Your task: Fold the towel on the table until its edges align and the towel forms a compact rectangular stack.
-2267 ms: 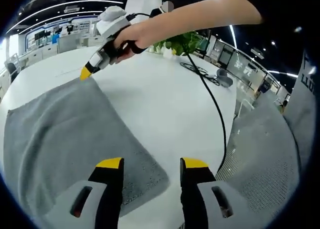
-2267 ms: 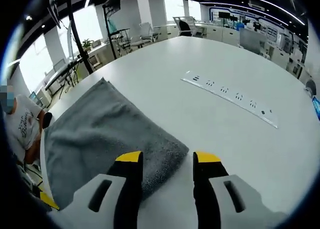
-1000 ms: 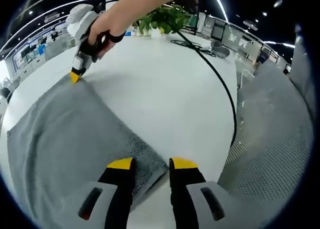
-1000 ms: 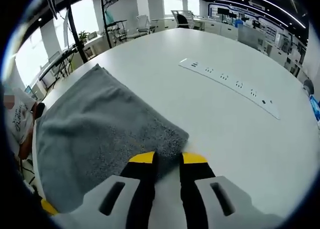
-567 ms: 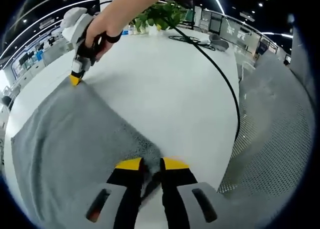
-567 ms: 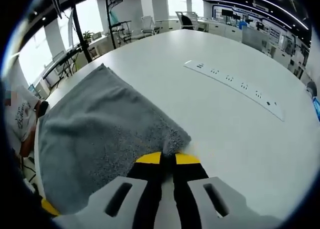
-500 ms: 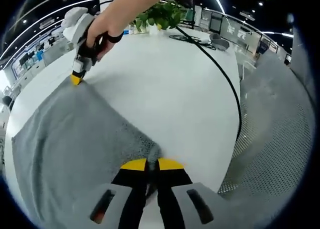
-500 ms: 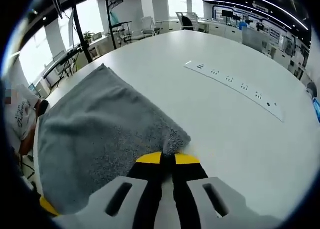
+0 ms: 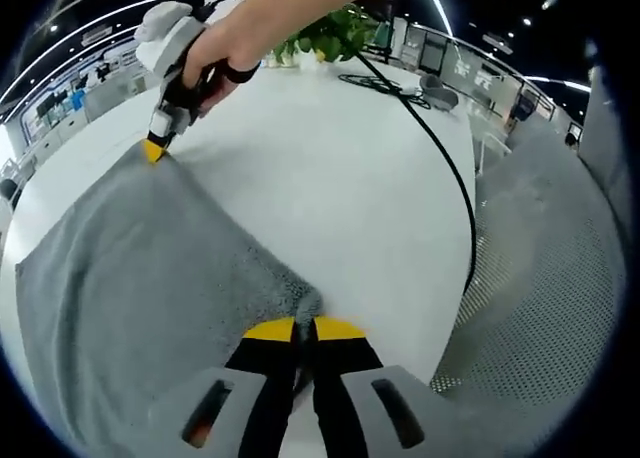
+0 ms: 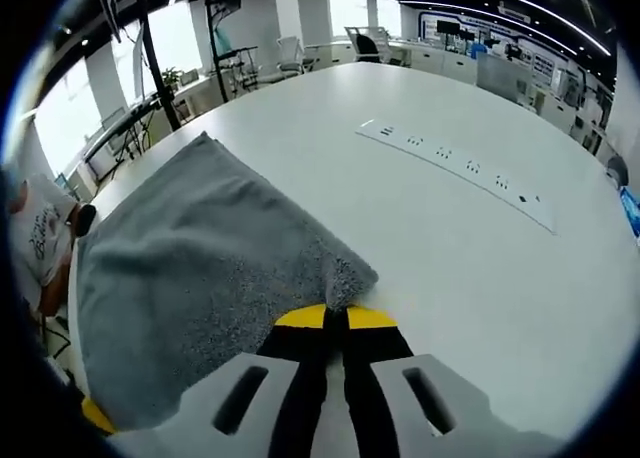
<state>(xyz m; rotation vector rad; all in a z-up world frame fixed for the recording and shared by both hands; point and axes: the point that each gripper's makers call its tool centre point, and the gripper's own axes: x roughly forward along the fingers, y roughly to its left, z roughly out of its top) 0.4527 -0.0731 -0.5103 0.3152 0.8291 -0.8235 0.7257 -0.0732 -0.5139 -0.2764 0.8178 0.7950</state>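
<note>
1. Grey terry-cloth towel (image 9: 140, 278) lies spread flat on the round white tabletop (image 9: 330, 178), directly ahead of both grippers, one corner at each.
2. Left gripper (image 9: 304, 330): yellow tips pressed together on the near towel corner, cloth bunching up just ahead of the tips. Pinched, not loose.
3. Right gripper (image 10: 336, 318): jaws likewise closed onto its own towel corner, pile puckered just beyond the tips. In the left gripper view it sits far ahead and to the left (image 9: 153, 150), held by a person's hand (image 9: 215, 53), tip down on the far corner.
4. Judgement: the two held corners appear to share one edge of the towel. Holding both lets that edge be lifted and carried over evenly, so the edges can meet squarely.
5. Fold not yet begun; towel is a single layer with no crease visible.
6. Beyond the right gripper: long white power strip (image 10: 455, 168) set in the tabletop, well apart from the towel.
7. Black cable (image 9: 440, 163) runs across the tabletop right of the left gripper, clear of the cloth.
8. Risk (judgement): uneven lift would skew the fold.
</note>
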